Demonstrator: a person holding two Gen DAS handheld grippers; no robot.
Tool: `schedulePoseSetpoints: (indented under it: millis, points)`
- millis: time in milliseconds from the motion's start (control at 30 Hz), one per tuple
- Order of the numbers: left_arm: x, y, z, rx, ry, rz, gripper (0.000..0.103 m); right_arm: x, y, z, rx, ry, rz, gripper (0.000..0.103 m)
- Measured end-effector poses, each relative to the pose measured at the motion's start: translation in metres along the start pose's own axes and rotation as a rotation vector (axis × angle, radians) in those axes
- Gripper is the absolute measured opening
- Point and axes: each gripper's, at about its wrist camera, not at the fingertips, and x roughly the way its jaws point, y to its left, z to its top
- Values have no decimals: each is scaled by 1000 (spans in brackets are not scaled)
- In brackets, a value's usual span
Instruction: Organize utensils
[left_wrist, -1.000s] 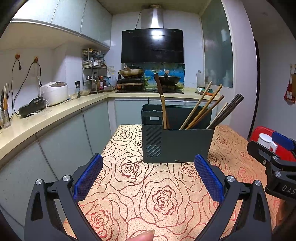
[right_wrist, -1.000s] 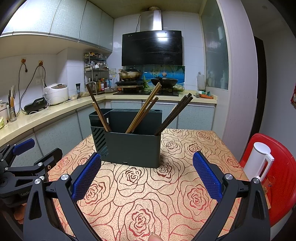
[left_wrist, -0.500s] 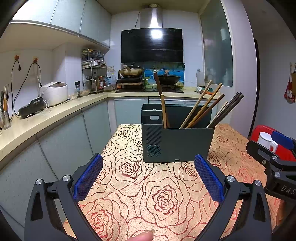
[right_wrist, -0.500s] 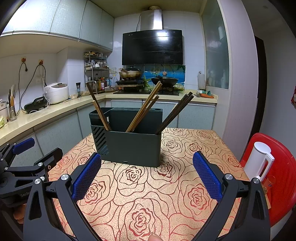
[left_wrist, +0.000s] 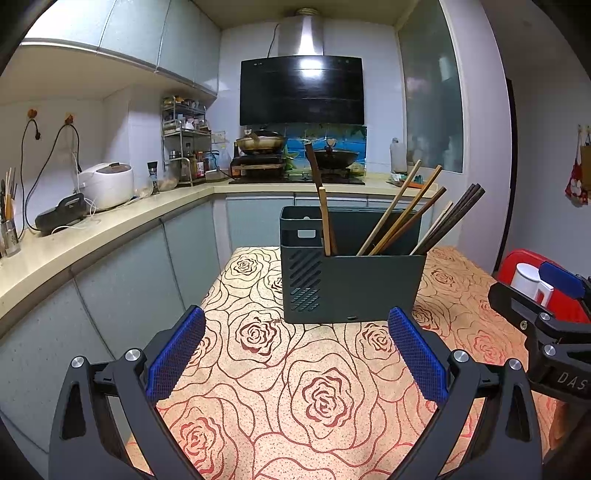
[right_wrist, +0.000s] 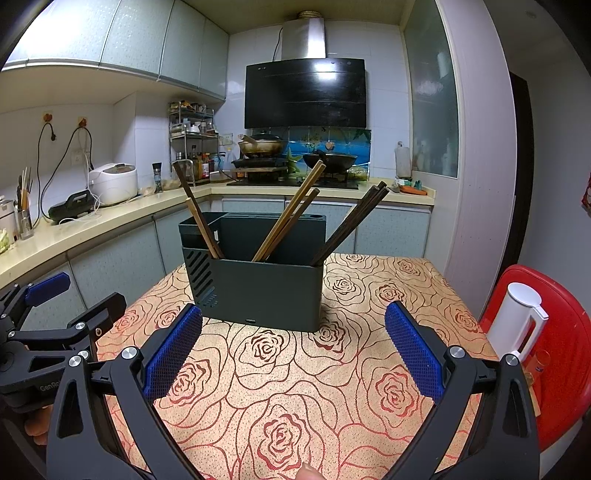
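Note:
A dark grey utensil holder (left_wrist: 351, 284) stands on the rose-patterned table (left_wrist: 317, 391); it also shows in the right wrist view (right_wrist: 258, 288). Several wooden chopsticks lean in it: a pair at the left end (left_wrist: 325, 221), light brown ones in the middle (left_wrist: 402, 210), dark ones at the right end (left_wrist: 450, 218). My left gripper (left_wrist: 295, 325) is open and empty, a little short of the holder. My right gripper (right_wrist: 293, 325) is open and empty, also just in front of the holder. Each gripper shows at the edge of the other's view.
A white kettle (right_wrist: 517, 317) rests on a red chair (right_wrist: 565, 354) at the table's right. A kitchen counter (left_wrist: 92, 229) runs along the left with a rice cooker (left_wrist: 107, 184). A stove with pans (left_wrist: 295, 155) is at the back.
Both grippers have barely moved; the holder sits very slightly closer in the right wrist view. Nothing was taken or released.

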Motion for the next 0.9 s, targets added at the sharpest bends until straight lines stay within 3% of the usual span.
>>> schedulePoseSetpoints:
  millis: [367, 900]
  points:
    - [-7, -1, -1, 15, -66, 32, 96, -3, -4, -5, 8, -5, -7, 96]
    - [-3, 3, 3, -18, -23, 15, 96, -4, -5, -1, 5, -1, -4, 96]
